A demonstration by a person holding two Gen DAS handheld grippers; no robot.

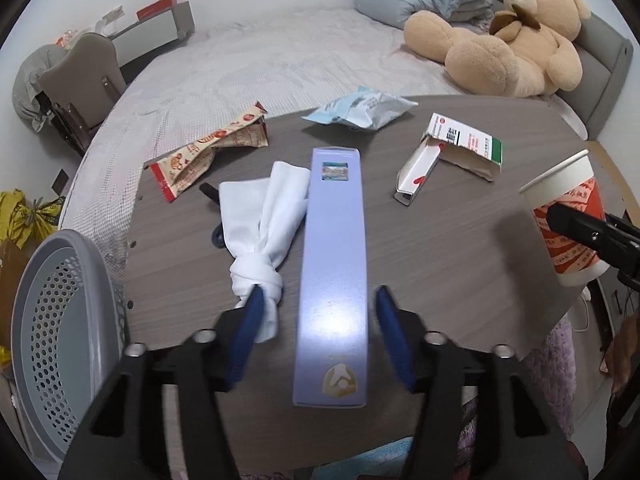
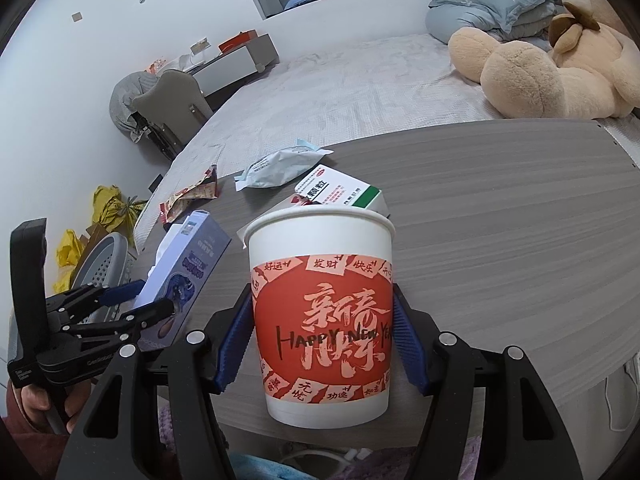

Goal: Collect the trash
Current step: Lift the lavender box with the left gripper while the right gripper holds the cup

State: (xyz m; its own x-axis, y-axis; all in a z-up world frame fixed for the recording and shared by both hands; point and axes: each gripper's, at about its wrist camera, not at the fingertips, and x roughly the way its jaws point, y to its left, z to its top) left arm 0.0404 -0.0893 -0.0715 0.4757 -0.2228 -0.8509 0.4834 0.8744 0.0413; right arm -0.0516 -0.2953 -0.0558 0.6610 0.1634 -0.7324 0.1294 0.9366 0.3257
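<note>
A long lavender box [image 1: 334, 248] lies lengthwise on the grey wood table [image 1: 460, 240], its near end jutting past the front edge. My left gripper [image 1: 321, 291] straddles it, open, with a gap between each blue pad and the box. The right wrist view shows that left gripper [image 2: 148, 298] beside the box [image 2: 192, 256]. My right gripper [image 2: 322, 300] is shut on a red-and-white paper cup [image 2: 320, 312], pads pressed against both its sides; the cup [image 1: 564, 204] shows at the right edge of the left wrist view. A white knotted cloth [image 1: 260, 224] touches the left pad.
An orange snack wrapper [image 1: 208, 156], a light blue packet [image 1: 360, 110] and a torn medicine carton [image 1: 452, 148] lie farther back on the table. A grey perforated basket [image 1: 52, 320] stands at the table's left. Behind is a bed with a teddy bear [image 1: 504, 48].
</note>
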